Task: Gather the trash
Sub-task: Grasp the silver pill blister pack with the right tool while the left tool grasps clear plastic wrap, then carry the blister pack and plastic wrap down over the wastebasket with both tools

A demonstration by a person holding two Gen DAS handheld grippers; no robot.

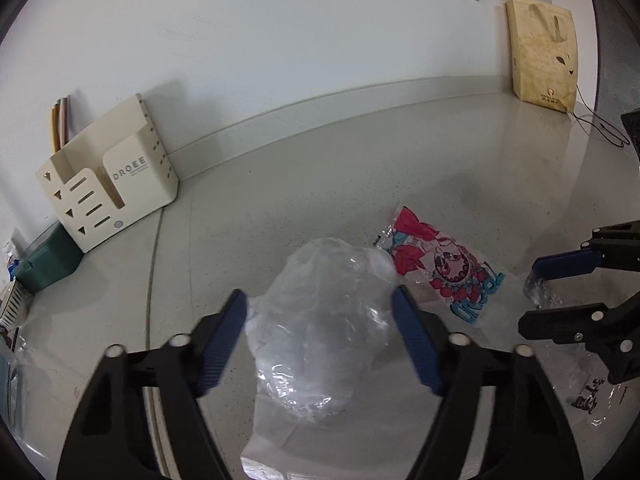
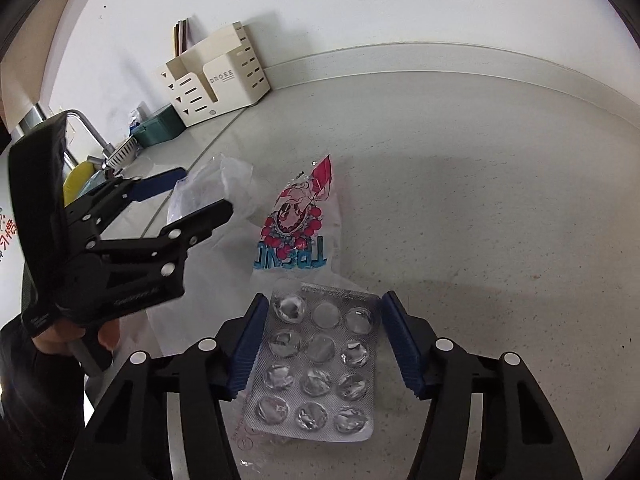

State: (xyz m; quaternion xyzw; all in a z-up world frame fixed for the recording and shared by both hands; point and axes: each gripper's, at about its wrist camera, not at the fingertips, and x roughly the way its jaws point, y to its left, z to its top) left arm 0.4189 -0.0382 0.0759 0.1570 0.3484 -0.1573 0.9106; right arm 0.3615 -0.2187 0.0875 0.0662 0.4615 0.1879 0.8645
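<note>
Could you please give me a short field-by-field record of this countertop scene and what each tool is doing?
surface: counter
left tool: open, astride clear bag
right tool: open, astride blister pack
pack: most pockets burst
other trash: printed wrapper, flat between bag and pack
background: file holder at wall, paper bag in far corner

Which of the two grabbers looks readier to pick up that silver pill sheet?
The right gripper: the silver foil blister pack lies between its open blue fingers. The left gripper straddles the crumpled clear plastic bag.
</note>
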